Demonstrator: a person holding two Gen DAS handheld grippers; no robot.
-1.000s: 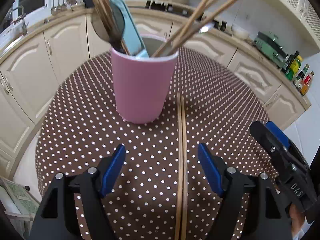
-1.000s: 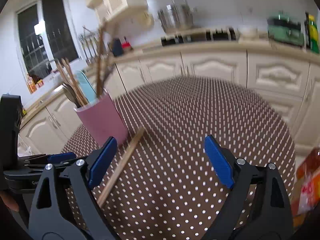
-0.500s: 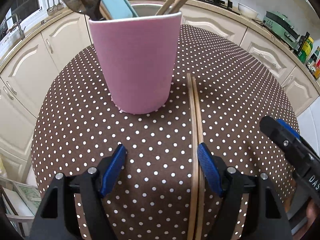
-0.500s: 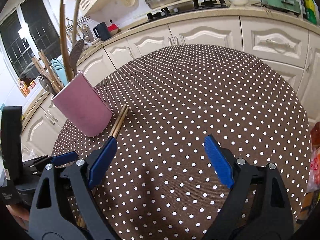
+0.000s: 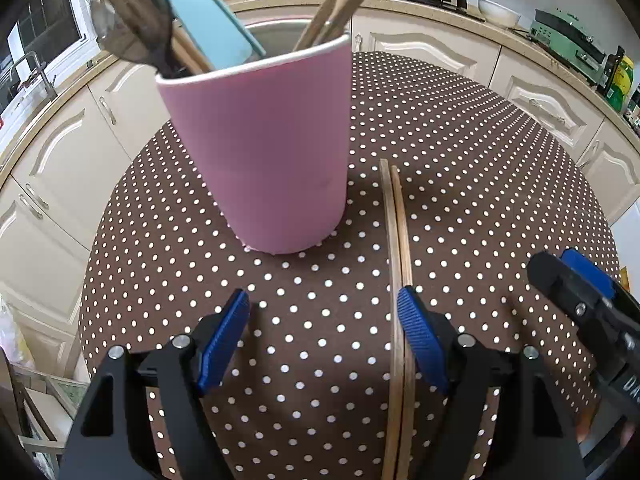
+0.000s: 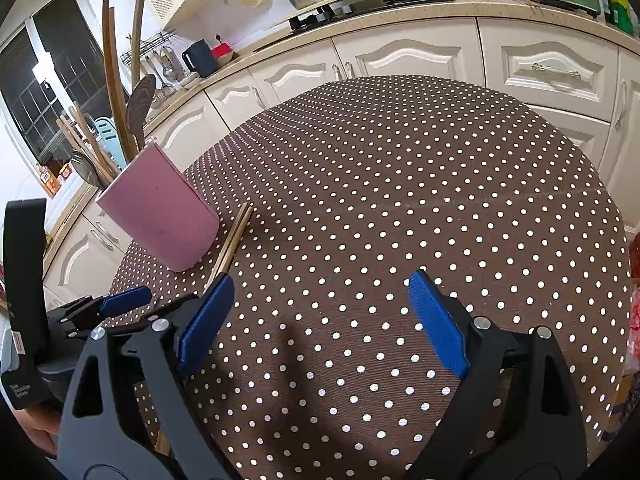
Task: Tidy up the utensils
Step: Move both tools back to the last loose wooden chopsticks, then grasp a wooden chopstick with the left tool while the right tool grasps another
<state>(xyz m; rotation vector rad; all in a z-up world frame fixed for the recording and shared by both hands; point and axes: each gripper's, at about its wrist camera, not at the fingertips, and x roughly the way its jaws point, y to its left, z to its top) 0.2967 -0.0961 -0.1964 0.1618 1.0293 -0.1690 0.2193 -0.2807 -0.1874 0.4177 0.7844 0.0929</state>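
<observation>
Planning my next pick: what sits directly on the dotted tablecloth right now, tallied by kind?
Pink utensil holder: 1
Loose wooden chopsticks: 2
Total: 3

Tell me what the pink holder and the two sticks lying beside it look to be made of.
Pink holder: probably matte plastic or glazed ceramic; smooth, even colour, no sheen, paler rim. Two sticks: likely bamboo or wood; tan, thin, slightly glossy, like chopsticks.

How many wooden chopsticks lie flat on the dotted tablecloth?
2: a pair of chopsticks side by side, right of the pink holder. Their near ends are hidden.
</observation>
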